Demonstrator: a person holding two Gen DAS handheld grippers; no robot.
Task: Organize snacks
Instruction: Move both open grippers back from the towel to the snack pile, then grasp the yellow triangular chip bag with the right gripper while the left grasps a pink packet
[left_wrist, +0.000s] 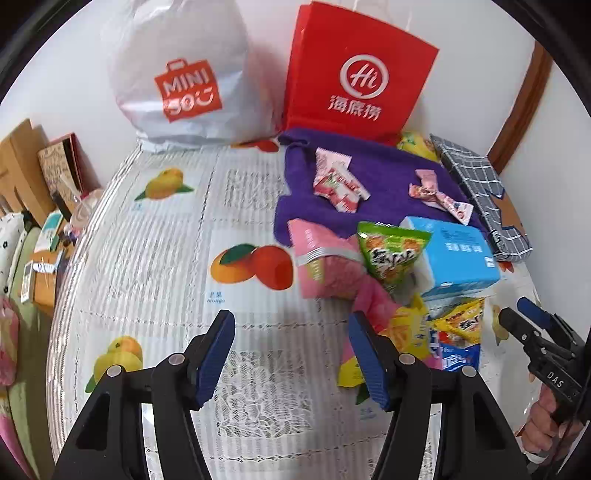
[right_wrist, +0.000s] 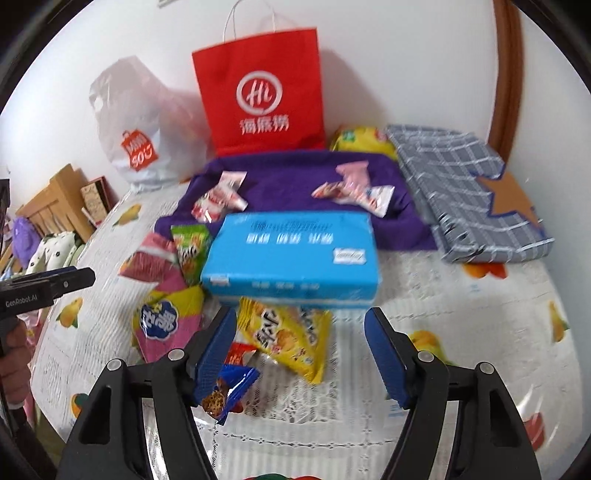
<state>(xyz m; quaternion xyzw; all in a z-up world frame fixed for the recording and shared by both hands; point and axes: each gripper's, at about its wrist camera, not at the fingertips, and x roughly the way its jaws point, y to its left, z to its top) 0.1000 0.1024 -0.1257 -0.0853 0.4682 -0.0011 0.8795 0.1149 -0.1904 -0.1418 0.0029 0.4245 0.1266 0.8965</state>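
Right gripper (right_wrist: 300, 354) gapes over fruit-print tablecloth (right_wrist: 461, 306), apparently empty.

Under me a table (left_wrist: 155, 266) covered with a clear ribbed sheet over a fruit-print cloth with lace. At the far edge, against the wall, a white plastic shopping bag (left_wrist: 177, 77) and a red paper bag (left_wrist: 354, 77) stand side by side. In front of the red bag a purple cloth (left_wrist: 391, 173) lies flat; just to its right, a folded grey checked cloth (right_wrist: 469, 192). Nearer me a heap of snack packets: a pink packet (left_wrist: 317, 258), a green packet (left_wrist: 391, 254), a yellow packet (right_wrist: 288, 336), a small blue packet (right_wrist: 225, 391). A blue tissue pack (right_wrist: 295, 258) lies across the heap.
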